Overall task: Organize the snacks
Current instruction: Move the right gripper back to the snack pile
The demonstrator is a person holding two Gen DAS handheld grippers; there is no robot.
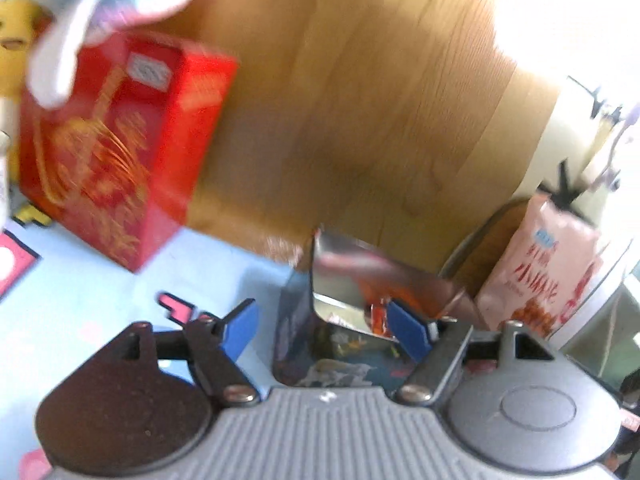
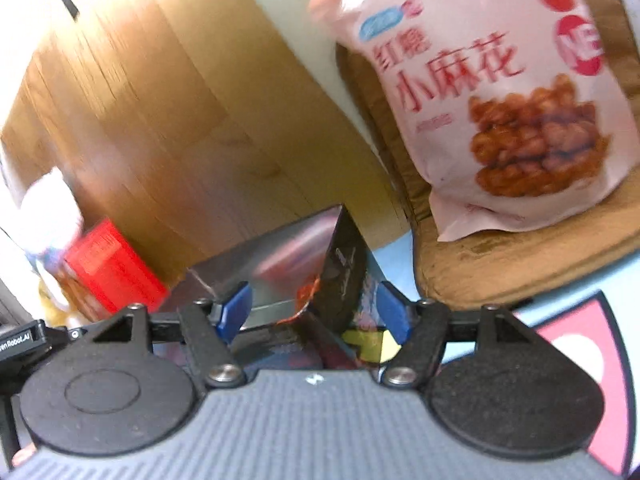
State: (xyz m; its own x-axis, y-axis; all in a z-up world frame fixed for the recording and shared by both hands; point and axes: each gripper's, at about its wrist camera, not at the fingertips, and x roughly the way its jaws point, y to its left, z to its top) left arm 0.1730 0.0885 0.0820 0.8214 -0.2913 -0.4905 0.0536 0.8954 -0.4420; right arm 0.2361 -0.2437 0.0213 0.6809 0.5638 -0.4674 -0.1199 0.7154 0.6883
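An open dark box with a shiny silver lining point(image 1: 340, 280) stands on the light blue mat, with an orange-red snack wrapper point(image 1: 378, 314) inside. My left gripper point(image 1: 326, 330) is open, its blue pads on either side of the box's near part. The same box point(image 2: 288, 260) shows in the right wrist view, where my right gripper point(image 2: 314, 314) is also open around its near edge. A pink bag of twisted fried snacks point(image 2: 500, 100) leans on a brown cushion point(image 2: 520, 264); it also shows in the left wrist view point(image 1: 540, 272). A red box with gold print point(image 1: 112, 152) stands at left.
A wooden cabinet wall point(image 1: 360, 100) rises behind the boxes. A yellow plush toy point(image 1: 16, 40) sits behind the red box. The red box also shows in the right wrist view point(image 2: 108, 268). The mat point(image 1: 80, 300) has pink and black patterns.
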